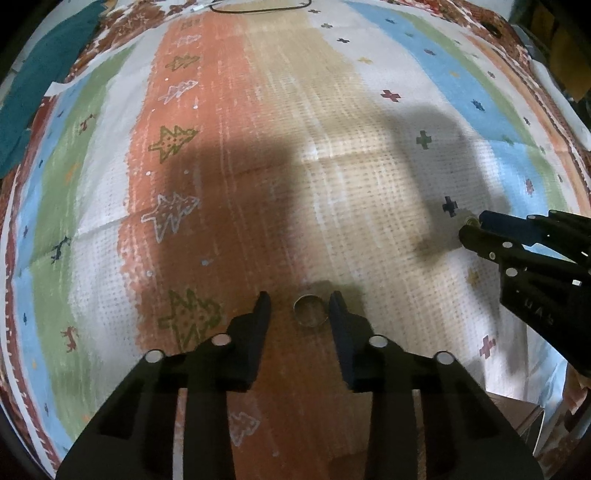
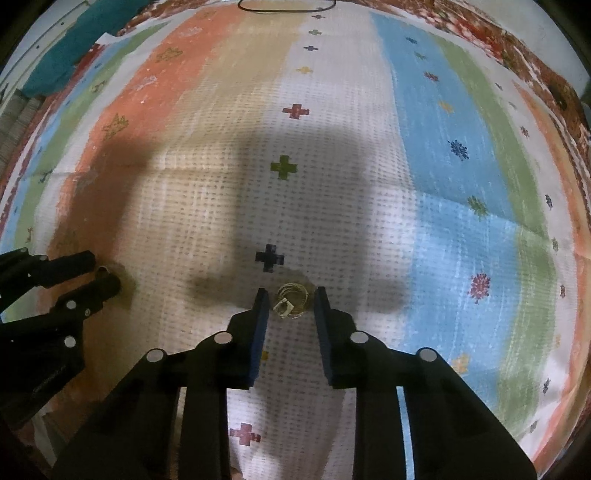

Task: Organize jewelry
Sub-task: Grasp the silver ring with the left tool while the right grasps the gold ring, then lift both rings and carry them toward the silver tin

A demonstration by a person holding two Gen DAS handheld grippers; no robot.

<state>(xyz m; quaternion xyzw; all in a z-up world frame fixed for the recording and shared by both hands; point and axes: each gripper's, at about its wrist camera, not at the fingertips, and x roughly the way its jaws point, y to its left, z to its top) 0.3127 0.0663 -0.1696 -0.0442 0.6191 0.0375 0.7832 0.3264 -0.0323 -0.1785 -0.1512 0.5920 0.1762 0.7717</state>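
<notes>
A plain silver band ring (image 1: 310,311) lies on the striped cloth between the tips of my left gripper (image 1: 300,306), which is open around it without closing on it. A gold ring with a square setting (image 2: 291,301) lies between the tips of my right gripper (image 2: 290,295), also open around it. In the left wrist view the right gripper (image 1: 470,225) comes in from the right with the gold ring (image 1: 471,221) at its tips. In the right wrist view the left gripper (image 2: 101,271) is at the left edge, with the silver ring (image 2: 104,272) between its tips.
A colourful striped cloth (image 1: 258,147) with tree and cross motifs covers the whole surface. A teal cloth (image 1: 48,74) lies at the far left. A black cable loop (image 1: 258,7) lies at the far edge. The grippers' shadows fall across the middle.
</notes>
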